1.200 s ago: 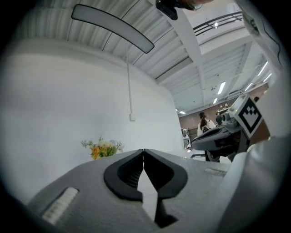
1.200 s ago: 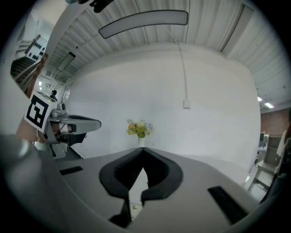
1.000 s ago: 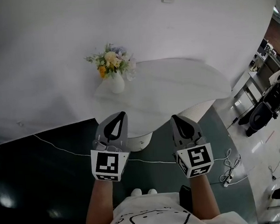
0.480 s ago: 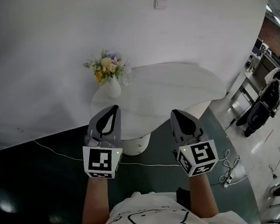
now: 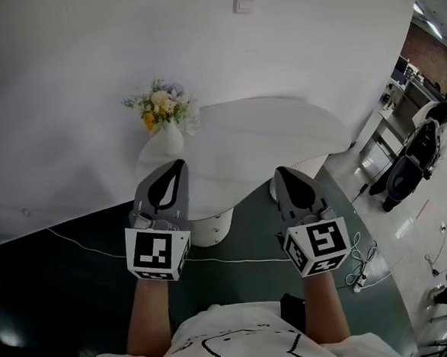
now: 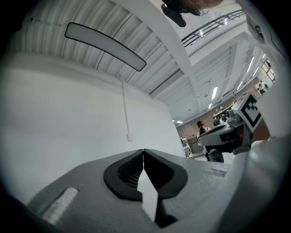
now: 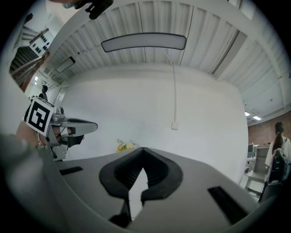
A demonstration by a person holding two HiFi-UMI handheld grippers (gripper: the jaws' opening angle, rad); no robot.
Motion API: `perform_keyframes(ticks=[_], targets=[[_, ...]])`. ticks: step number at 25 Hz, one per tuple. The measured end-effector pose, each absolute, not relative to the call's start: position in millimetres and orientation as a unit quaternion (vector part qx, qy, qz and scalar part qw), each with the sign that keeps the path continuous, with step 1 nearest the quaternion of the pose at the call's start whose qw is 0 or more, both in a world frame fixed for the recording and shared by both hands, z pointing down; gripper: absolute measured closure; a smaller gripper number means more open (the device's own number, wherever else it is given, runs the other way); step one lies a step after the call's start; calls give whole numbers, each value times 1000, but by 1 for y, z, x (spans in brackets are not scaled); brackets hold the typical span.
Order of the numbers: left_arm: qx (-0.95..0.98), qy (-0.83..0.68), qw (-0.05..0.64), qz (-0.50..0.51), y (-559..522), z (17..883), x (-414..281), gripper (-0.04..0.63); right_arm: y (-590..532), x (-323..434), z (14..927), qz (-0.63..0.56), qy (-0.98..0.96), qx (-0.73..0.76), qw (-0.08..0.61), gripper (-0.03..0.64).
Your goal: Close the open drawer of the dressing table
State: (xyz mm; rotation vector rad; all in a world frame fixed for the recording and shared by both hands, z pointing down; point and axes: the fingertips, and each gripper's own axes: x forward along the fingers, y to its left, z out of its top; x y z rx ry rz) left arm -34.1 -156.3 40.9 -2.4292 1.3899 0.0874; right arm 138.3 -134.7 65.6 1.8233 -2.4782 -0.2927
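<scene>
The white dressing table point(image 5: 266, 136) with a rounded top stands against the white wall in the head view. I cannot make out an open drawer from here; a white part point(image 5: 305, 168) shows under the top's right edge. My left gripper point(image 5: 178, 164) is held over the table's near left edge, shut on nothing. Held near the front right edge, my right gripper point(image 5: 278, 172) is also shut and empty. In the left gripper view the left gripper point(image 6: 143, 151) points up at the wall, and the right gripper point(image 7: 142, 150) does the same in its own view.
A white vase of flowers point(image 5: 162, 113) stands on the table's back left. A round white pedestal point(image 5: 212, 228) sits under the top. A thin cable point(image 5: 237, 258) crosses the dark floor, with a power strip point(image 5: 359, 280) at right. Chairs and desks point(image 5: 409, 165) stand far right.
The head view has drifted, so the table and vase sit a little further left and higher. Both grippers have stayed shut and have risen slightly toward the table edge.
</scene>
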Motion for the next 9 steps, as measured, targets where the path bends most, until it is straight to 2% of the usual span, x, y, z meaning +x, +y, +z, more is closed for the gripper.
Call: perform_keyframes(ticks=[9], targets=[[-860,477,179,34,-149,37,-27,580,-125,145,61,-105,-795,597,26,618]])
